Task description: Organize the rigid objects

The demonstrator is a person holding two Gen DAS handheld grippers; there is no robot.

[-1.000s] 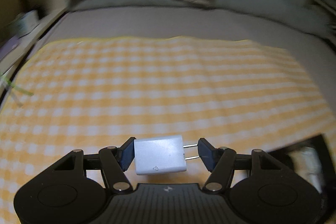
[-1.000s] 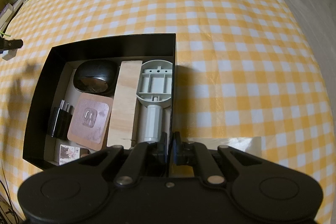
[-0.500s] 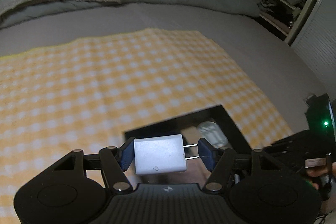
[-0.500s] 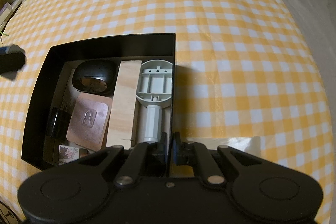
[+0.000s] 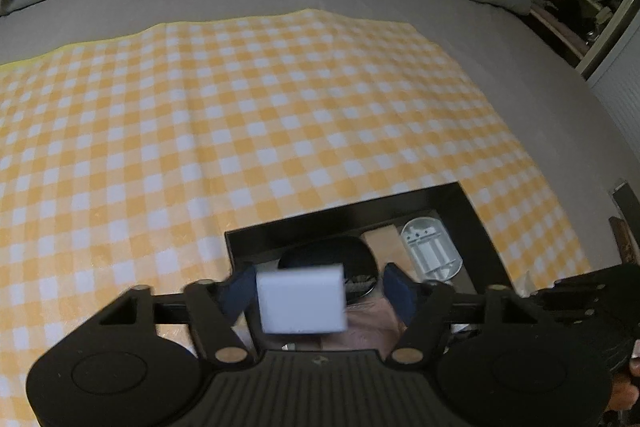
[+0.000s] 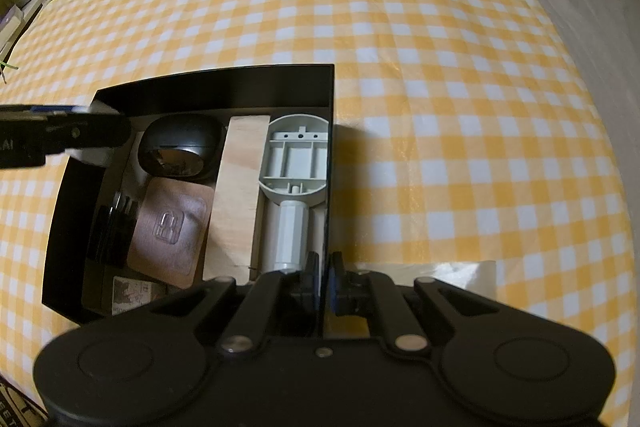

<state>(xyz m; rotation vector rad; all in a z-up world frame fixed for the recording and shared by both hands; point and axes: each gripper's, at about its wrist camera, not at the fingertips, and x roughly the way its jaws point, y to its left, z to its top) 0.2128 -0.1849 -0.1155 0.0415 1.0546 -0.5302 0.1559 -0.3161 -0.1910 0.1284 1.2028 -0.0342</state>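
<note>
Your left gripper has swung over the black box, jaws opening.
The white charger hangs free between them above the box; your right gripper, clenched on the box's wall, steadies it.

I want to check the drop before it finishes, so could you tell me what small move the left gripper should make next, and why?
Probably finish opening and let the white charger fall. The left gripper is over the black box, its jaws are opening, and the far pad no longer touches the charger. The right gripper is shut on the box wall, steadying it.
</note>
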